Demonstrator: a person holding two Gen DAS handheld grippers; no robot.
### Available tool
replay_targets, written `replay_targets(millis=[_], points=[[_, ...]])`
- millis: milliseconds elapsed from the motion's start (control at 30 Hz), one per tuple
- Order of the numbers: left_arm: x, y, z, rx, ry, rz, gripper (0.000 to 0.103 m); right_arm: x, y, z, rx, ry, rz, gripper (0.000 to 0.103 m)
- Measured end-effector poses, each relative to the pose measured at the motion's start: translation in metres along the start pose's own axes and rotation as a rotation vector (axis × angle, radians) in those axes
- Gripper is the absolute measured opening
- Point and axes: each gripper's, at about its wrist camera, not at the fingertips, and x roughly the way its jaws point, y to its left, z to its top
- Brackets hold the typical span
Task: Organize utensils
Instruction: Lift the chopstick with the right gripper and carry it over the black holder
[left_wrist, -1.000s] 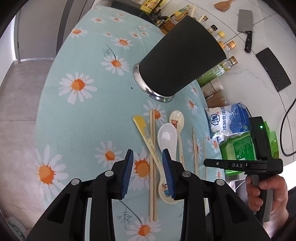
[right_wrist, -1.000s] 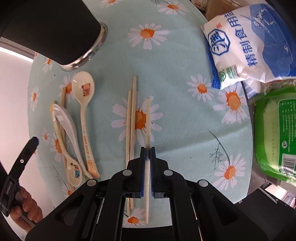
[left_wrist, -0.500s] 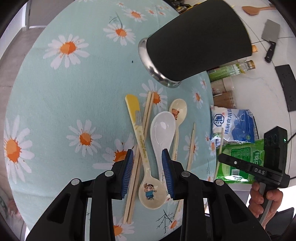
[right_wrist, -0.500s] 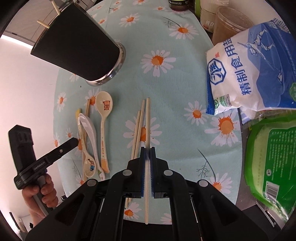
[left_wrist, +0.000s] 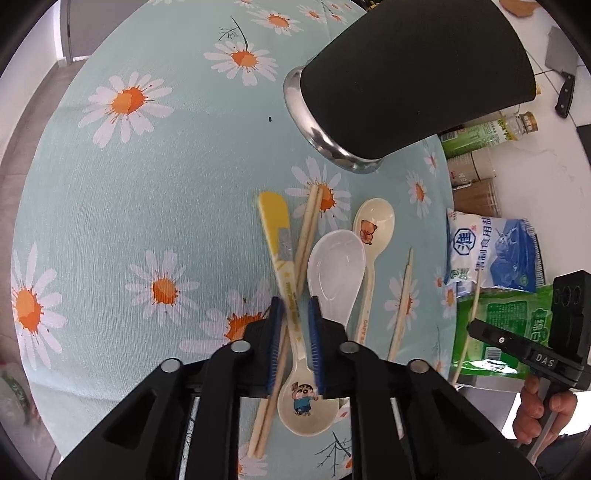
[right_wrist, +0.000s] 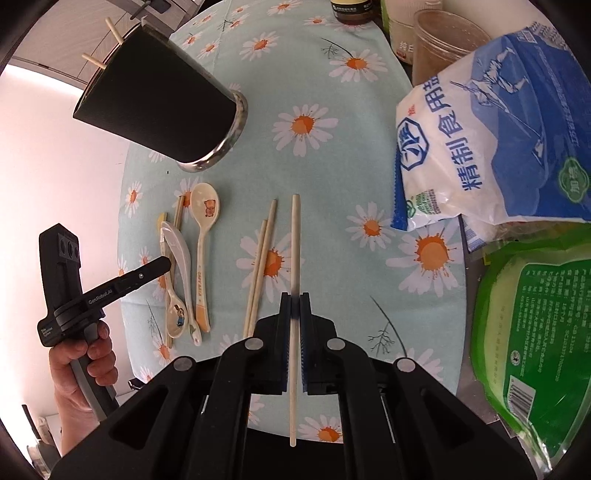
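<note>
A black utensil cup (left_wrist: 413, 77) with a steel base stands on the daisy cloth; two chopstick tips (right_wrist: 99, 61) poke from its top. My left gripper (left_wrist: 294, 306) is open, its jaws on either side of the yellow-handled cartoon spoon (left_wrist: 291, 317), which lies over a pair of chopsticks (left_wrist: 304, 236). A white spoon (left_wrist: 334, 273) and a cream bear spoon (left_wrist: 373, 229) lie beside it. My right gripper (right_wrist: 294, 299) is shut on a single chopstick (right_wrist: 295, 236), held above the cloth. Two more chopsticks (right_wrist: 260, 266) lie to its left.
A blue-and-white salt bag (right_wrist: 491, 136) and a green packet (right_wrist: 535, 332) lie at the cloth's right edge. Jars and bottles (right_wrist: 439, 40) stand behind them. A cleaver (left_wrist: 561, 70) hangs on the far wall.
My left gripper has moved forward over the cartoon spoon and its jaws have narrowed around the handle. My right gripper has lifted the single chopstick higher above the cloth.
</note>
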Motion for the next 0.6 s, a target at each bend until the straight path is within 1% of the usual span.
replay_targets(millis=[233,600], points=[[-0.002,-0.004,-0.001,0.012,-0.022,0.023,0.007,-0.002,-0.006,0.002,0.006,-0.005,0.016,0.005],[-0.012,-0.003,-0.002,0.033,-0.052,-0.001,0.006,-0.001,0.008,0.002,-0.018,-0.006,0.032,0.005]])
